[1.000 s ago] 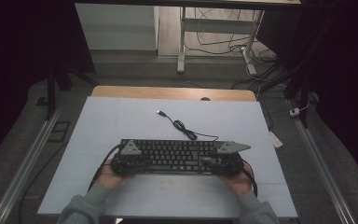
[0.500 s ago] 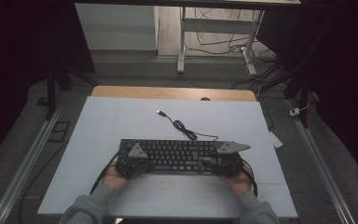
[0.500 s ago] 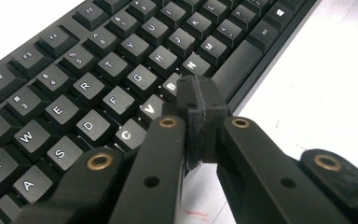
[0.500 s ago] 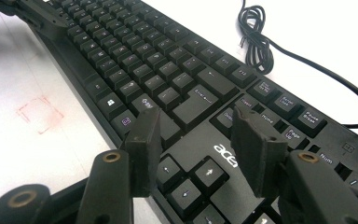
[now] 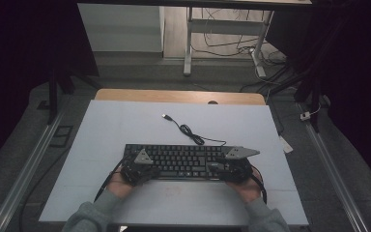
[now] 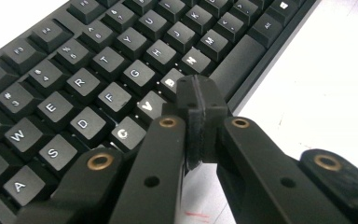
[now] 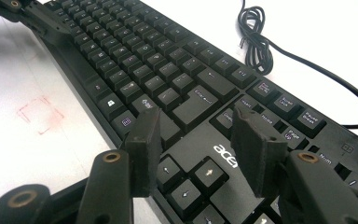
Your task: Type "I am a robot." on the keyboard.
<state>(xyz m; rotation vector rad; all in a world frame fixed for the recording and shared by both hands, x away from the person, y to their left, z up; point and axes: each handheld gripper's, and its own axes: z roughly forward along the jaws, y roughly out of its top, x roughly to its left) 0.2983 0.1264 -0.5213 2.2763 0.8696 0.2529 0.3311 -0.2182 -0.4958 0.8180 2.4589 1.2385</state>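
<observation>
The keyboard lies at the table's near middle. The left gripper, jaws closed, tips over the V and B keys; the right gripper, jaws apart, hovers above the arrow keys. The cable trails far.

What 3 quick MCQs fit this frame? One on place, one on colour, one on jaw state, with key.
1. Where is the keyboard?
A) near edge of table
B) far edge
C) on floor

2. What colour is the keyboard's cable?
A) white
B) black
C) red

3. How do the left gripper's jaws stand?
A) wide open
B) holding a keycap
C) shut together

Key: 1 A, it lies just ahead of both hands; 2 B, dark loop on the pale top; 3 C, jaws meet above the B key, while the right gripper is open.
</observation>
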